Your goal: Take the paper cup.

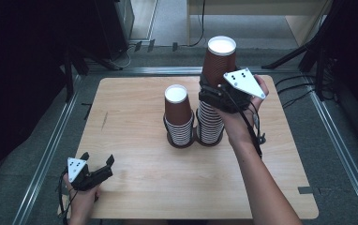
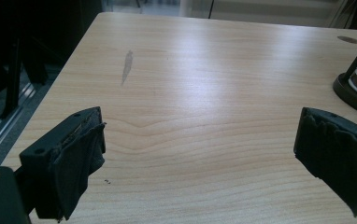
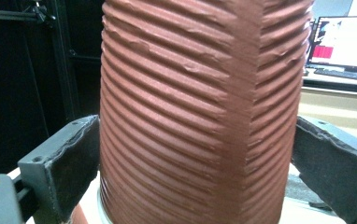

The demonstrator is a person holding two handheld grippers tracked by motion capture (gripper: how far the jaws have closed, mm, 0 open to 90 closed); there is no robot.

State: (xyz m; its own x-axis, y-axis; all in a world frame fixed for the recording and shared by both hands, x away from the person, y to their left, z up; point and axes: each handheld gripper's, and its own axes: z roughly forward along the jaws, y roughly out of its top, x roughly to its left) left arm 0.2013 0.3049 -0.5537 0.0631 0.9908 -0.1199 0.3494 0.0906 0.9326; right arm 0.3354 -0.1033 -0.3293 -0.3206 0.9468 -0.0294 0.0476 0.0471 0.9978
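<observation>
Lifting the top cup [image 1: 220, 58] off the taller stack [image 1: 210, 123] is the step in hand. The right gripper [image 1: 213, 91] pinches this inverted brown ribbed cup by its lower wall, one jaw pressed on each side, as the right gripper view confirms [image 3: 200, 112]. The cup sits above the taller stack, tilted slightly, with its rim apparently only just free of the cup beneath; the exact gap cannot be read.

To do this well, keep the pull in line with the axis of the taller stack, so that the nested cups below are not dragged sideways. Hold a moderate squeeze: the paper wall already shows a crease, and more pressure would likely buckle it. Clear the stack fully before travelling sideways toward the shorter stack [image 1: 179, 117], which stands just beside the taller stack on its left.

The left gripper [image 1: 97, 169] rests well apart from the taller stack, at the near left corner of the table [image 1: 135, 187], its jaws spread wide with nothing between them.
</observation>
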